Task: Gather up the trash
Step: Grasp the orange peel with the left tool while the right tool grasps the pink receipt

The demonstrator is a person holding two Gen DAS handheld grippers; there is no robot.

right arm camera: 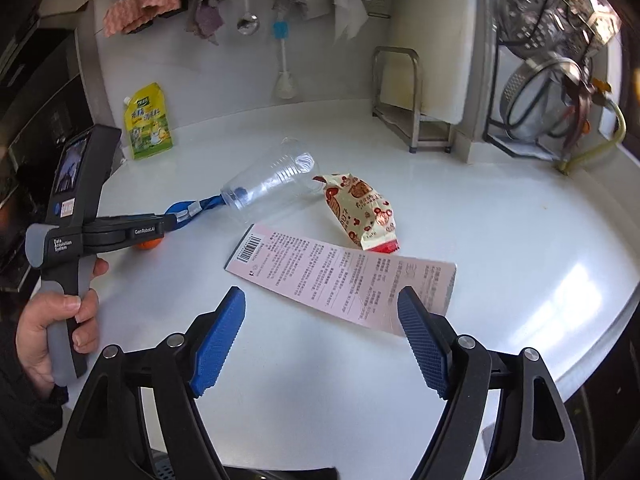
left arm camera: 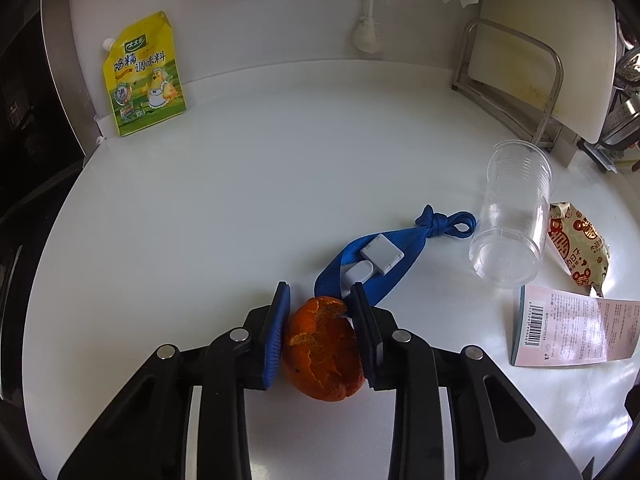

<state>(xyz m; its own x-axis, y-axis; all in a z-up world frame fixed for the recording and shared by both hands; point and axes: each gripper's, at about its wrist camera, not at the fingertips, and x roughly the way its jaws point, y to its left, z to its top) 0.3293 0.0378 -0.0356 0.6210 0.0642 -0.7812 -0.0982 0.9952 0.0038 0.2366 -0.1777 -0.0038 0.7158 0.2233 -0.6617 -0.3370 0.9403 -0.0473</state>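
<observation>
Orange peel (one) pinched in left gripper.

Both views are bright and mostly sharp, with even daylight washing the white surface and a broad glare patch on it to the right of the right fingers. Shadows under the left fingers are soft and faint. The fisheye lens bends straight edges and darkens every corner to black, and the hanging metal colander far beyond the fingers looks smeared.

Home kitchen: white table, hanging ladle, dishcloths, cutting board in rack, colander, seasoning pouch.
</observation>
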